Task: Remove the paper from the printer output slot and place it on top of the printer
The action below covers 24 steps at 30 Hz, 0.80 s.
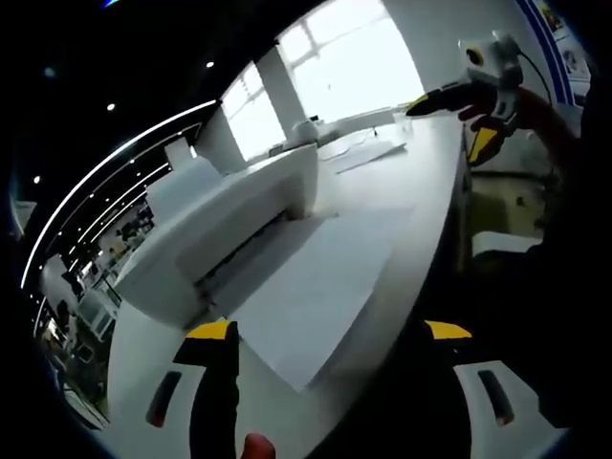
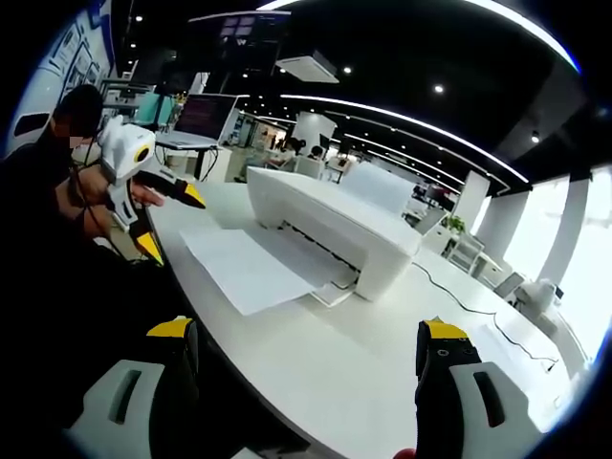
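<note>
Paper (image 2: 251,268) lies in printer (image 2: 335,229) output slot; right tongs (image 2: 311,359) wide apart, empty.

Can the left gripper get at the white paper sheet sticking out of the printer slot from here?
Probably yes: the left gripper is open, facing the white paper sheet, with nothing between.

A long white table (image 2: 382,382) carries a white printer (image 2: 330,229), with a sheet of paper (image 2: 253,268) lying flat from its slot and a thin cable (image 2: 488,311) trailing beyond.
</note>
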Each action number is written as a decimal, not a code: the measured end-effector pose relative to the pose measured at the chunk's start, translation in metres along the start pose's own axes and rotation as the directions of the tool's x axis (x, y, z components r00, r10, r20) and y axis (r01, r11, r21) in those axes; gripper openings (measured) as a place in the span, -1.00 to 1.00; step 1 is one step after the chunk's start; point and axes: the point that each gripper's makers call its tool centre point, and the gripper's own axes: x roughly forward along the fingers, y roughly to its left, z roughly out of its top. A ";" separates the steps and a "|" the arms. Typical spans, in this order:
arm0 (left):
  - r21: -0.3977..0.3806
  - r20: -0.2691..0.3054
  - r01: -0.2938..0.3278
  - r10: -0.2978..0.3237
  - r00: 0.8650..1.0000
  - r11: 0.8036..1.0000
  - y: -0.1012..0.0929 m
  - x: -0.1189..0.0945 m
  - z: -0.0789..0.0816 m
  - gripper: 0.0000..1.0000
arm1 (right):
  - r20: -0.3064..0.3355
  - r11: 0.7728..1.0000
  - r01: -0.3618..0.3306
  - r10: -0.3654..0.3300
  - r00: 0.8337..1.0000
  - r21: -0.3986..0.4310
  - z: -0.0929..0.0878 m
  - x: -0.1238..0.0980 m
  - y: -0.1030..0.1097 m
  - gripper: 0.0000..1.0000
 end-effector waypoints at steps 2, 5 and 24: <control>0.001 0.001 -0.002 0.002 1.000 1.000 0.000 0.000 0.000 0.60 | 0.001 1.000 0.001 -0.001 1.000 0.000 0.000 0.000 0.000 0.79; 0.001 0.003 0.000 0.000 1.000 1.000 0.001 0.001 0.001 0.60 | 0.003 1.000 0.000 0.000 1.000 0.002 0.001 0.000 0.000 0.79; 0.001 0.008 -0.007 0.007 1.000 1.000 0.002 0.004 0.000 0.62 | 0.003 1.000 0.000 0.000 1.000 0.000 0.001 0.000 0.001 0.79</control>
